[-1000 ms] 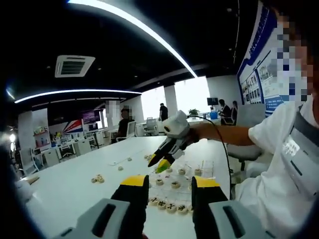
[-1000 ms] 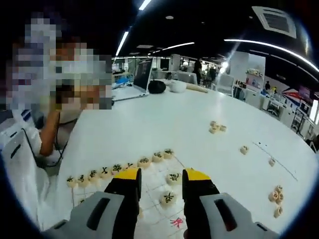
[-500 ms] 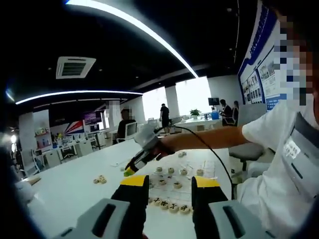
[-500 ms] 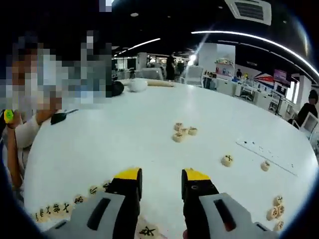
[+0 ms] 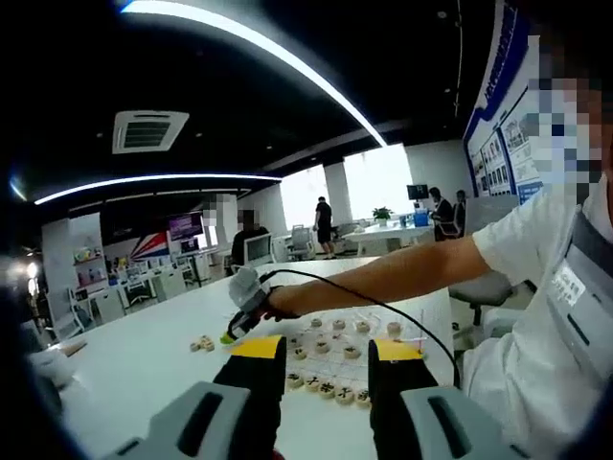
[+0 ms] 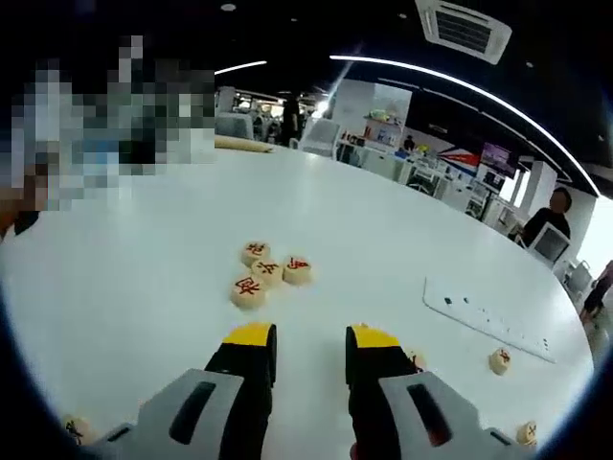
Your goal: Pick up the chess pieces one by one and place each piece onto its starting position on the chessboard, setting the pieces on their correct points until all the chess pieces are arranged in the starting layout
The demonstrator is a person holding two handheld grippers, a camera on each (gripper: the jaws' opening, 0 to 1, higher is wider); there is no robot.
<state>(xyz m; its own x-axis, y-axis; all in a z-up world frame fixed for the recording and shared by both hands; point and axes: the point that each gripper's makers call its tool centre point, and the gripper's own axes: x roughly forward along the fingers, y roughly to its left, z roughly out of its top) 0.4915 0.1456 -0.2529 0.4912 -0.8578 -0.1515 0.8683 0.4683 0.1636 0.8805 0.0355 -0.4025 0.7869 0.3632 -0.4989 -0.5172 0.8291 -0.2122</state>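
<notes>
In the right gripper view my right gripper (image 6: 311, 345) stands open just short of a cluster of several round wooden pieces with red characters (image 6: 268, 273) on the white table. Another loose piece (image 6: 414, 359) peeks out beside its right jaw. In the left gripper view my left gripper (image 5: 326, 359) is open, held above the table with nothing between its jaws. Past it a row of black-marked pieces (image 5: 326, 388) lines the near edge of the chessboard (image 5: 369, 335). The right gripper (image 5: 233, 333) reaches left of the board on an outstretched arm, close to the loose pieces (image 5: 201, 343).
A long white strip (image 6: 488, 316) lies on the table to the right. Single loose pieces (image 6: 499, 360) lie near it, with one more piece (image 6: 72, 426) at the lower left. A cable (image 5: 383, 309) trails along the person's arm above the board.
My right gripper has left the board and swung out to the cluster of red-marked pieces, which now lie right in front of its jaws. The left gripper has barely moved.
</notes>
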